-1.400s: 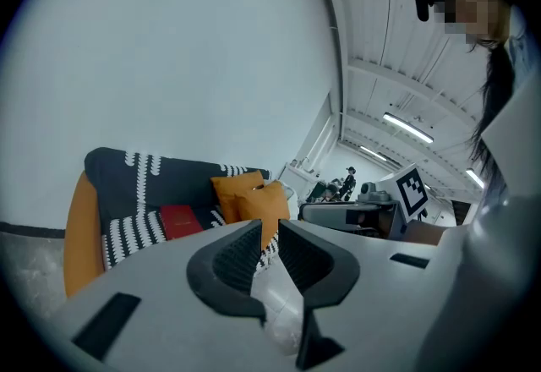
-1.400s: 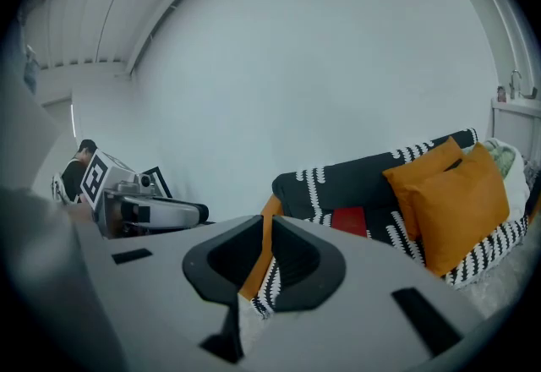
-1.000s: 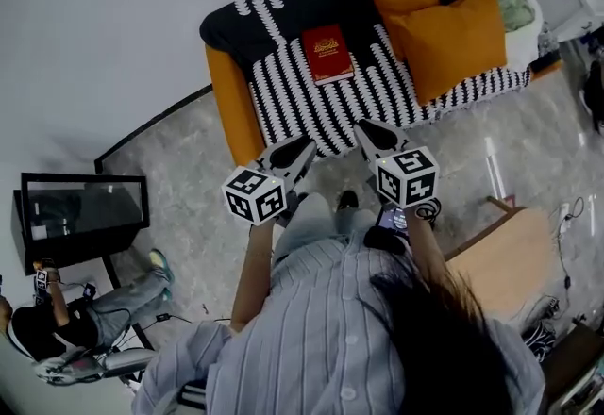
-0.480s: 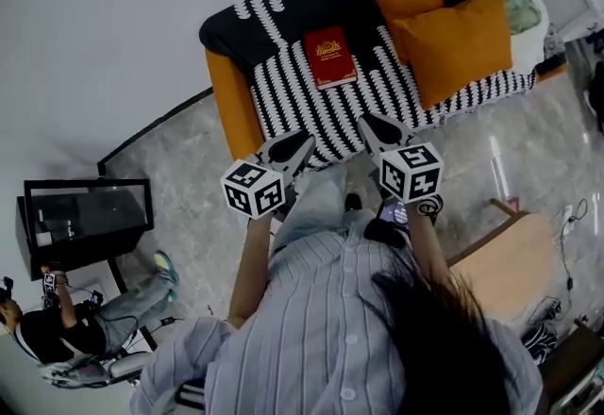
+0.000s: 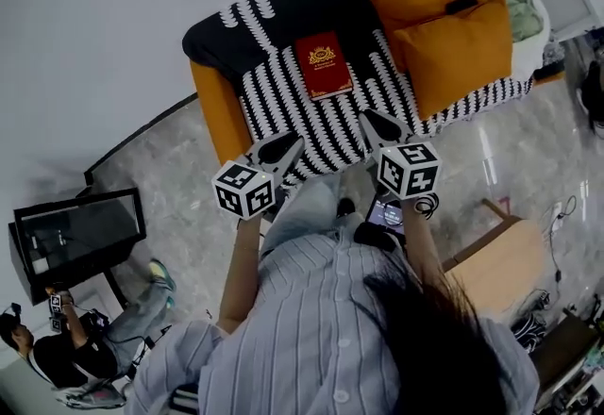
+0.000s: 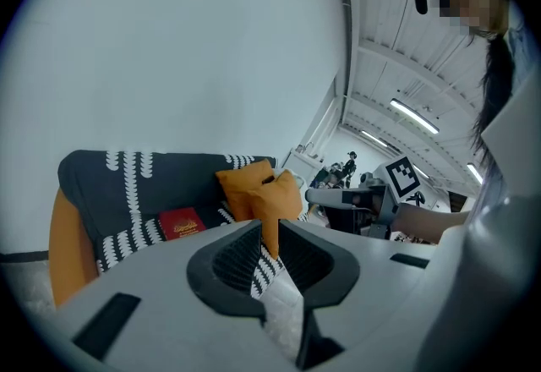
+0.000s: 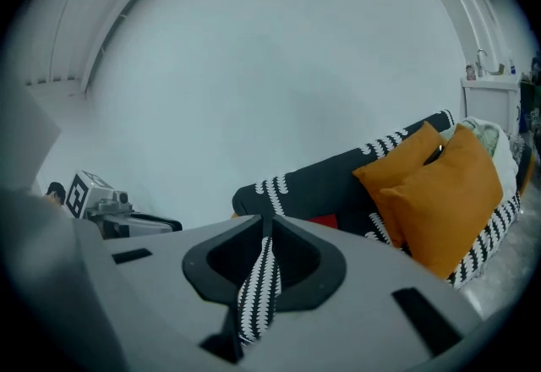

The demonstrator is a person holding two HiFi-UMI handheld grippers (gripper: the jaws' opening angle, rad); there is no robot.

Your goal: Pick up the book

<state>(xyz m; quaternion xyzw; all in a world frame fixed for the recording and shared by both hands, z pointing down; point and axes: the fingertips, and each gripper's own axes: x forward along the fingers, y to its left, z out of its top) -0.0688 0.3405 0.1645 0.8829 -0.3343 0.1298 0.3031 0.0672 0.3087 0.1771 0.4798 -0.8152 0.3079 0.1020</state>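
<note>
A red book with a gold emblem lies flat on the black-and-white striped sofa seat. My left gripper is shut and empty, its tip over the seat's front edge, short of the book. My right gripper is also shut and empty, beside it to the right, near the book's near right corner. In the left gripper view the book lies left of and beyond the closed jaws. In the right gripper view only a red strip of the book shows past the jaws.
Two orange cushions lean at the sofa's right end, with pale green cloth behind. The sofa's orange arm is at the left. A dark glass-fronted cabinet, a seated person and a wooden table stand on the marble floor.
Both grippers, still shut, have moved forward together towards the sofa, and their tips now reach its front edge. The book has not moved on the seat.
</note>
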